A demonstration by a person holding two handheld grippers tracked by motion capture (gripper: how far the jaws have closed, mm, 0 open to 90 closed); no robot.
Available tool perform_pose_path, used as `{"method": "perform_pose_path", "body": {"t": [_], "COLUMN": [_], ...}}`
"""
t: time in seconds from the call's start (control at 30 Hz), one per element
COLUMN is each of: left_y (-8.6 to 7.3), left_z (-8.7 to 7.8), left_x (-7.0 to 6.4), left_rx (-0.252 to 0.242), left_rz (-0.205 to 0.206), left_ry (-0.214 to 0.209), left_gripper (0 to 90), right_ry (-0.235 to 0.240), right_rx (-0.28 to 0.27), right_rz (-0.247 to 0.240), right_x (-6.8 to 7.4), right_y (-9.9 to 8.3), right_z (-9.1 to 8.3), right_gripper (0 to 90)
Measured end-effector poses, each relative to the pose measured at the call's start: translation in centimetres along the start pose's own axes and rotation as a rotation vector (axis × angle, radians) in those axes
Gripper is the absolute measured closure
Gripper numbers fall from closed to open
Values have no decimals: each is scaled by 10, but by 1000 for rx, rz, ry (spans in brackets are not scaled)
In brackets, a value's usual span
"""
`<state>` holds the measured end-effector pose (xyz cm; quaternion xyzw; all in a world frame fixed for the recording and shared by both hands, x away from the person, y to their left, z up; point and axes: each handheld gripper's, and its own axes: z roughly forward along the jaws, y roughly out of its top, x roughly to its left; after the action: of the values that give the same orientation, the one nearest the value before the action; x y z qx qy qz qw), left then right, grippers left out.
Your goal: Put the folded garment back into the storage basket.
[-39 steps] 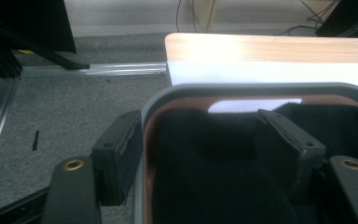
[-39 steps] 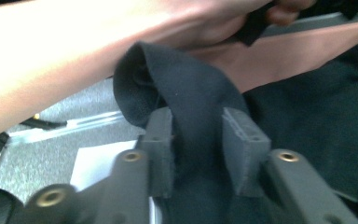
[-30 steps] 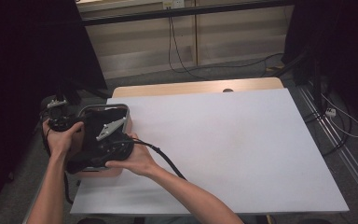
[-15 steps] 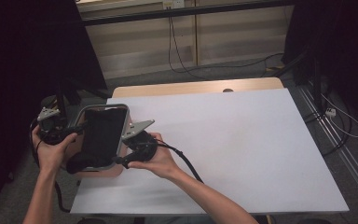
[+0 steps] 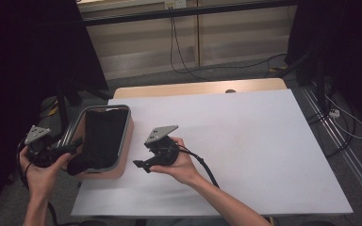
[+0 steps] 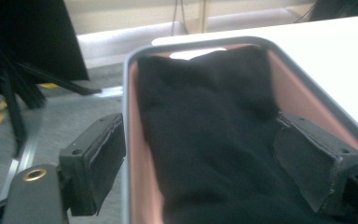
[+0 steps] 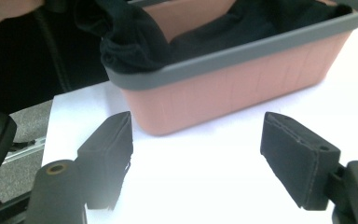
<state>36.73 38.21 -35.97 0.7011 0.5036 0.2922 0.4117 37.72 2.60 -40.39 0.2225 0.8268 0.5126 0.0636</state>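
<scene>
while the black cloth lies inside the pink basket at about nine o'clock on the white table, one end of it spills over the near rim, so the job in hand looks like tucking it fully in. the left gripper hangs at the basket's near left corner with its jaws spread apart and nothing between them; in the left gripper view one jaw sits outside the grey rim and the other over the cloth, straddling the wall. to do this well, i would shift both jaws inside the rim, pinch the drooping fold, not the plastic, then lift and lay it toward twelve o'clock so it clears the edge.

the right gripper rests on the table just beside the basket at its three o'clock side, jaws likewise wide and empty; the right gripper view looks at the basket's pink wall with the cloth bunched over the corner. it could steady the basket if the pull drags it.

the basket sits right at the table's left edge, so a hard tug may tip it off. a cable trails from the right gripper across the table, and floor cables lie beyond at twelve o'clock, well apart.
</scene>
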Motion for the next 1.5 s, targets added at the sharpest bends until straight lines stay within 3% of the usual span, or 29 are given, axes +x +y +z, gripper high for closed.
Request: {"method": "perform_pose_path", "body": {"t": [0.13,0.17,0.2,0.23,0.3,0.43,0.5,0.53,0.57,0.6,0.67,0.73,0.97,1.23,1.5], "left_y": [-11,-13,-15,-20,-22,-34,-39,-41,-44,-46,-51,-54,-52,-53,-56], "left_z": [-11,-14,-16,-18,-19,-20,-19,-19,-19,-19,-16,-15,-11,-7,-2], "left_x": [-2,-2,-2,-4,-5,-13,-16,-16,-15,-15,-12,-10,-2,14,16], "left_rx": [-4,-25,-37,-32,-23,20,31,43,39,40,64,56,82,88,78], "left_rz": [-23,-44,-56,-73,-85,-39,-41,-37,-31,-33,-32,-41,-32,-62,-62], "left_ry": [-32,-51,-49,-80,-102,-107,-124,-122,-126,-122,-124,-126,-55,0,-22], "left_gripper": [290,418,418,396,397,444,551,670,670,778,851,860,865,866,864], "right_ry": [-11,-13,-13,-9,-11,-20,-18,-19,-19,-16,-15,-17,-18,-23,-27], "right_rx": [-4,-2,-2,9,17,9,4,3,3,4,6,6,6,3,2], "right_rz": [9,9,9,17,15,14,18,19,19,25,20,23,27,35,41], "right_x": [-1,-2,-2,-2,-3,-4,-4,-3,-3,-3,-3,-3,-3,-7,-10], "right_y": [-5,-7,-7,-9,-9,-10,-12,-14,-14,-15,-16,-17,-19,-21,-23], "right_z": [-5,-7,-7,-6,-7,-9,-10,-11,-11,-11,-11,-11,-12,-13,-16], "right_gripper": [257,258,258,259,259,259,259,260,260,262,266,266,266,266,266]}}
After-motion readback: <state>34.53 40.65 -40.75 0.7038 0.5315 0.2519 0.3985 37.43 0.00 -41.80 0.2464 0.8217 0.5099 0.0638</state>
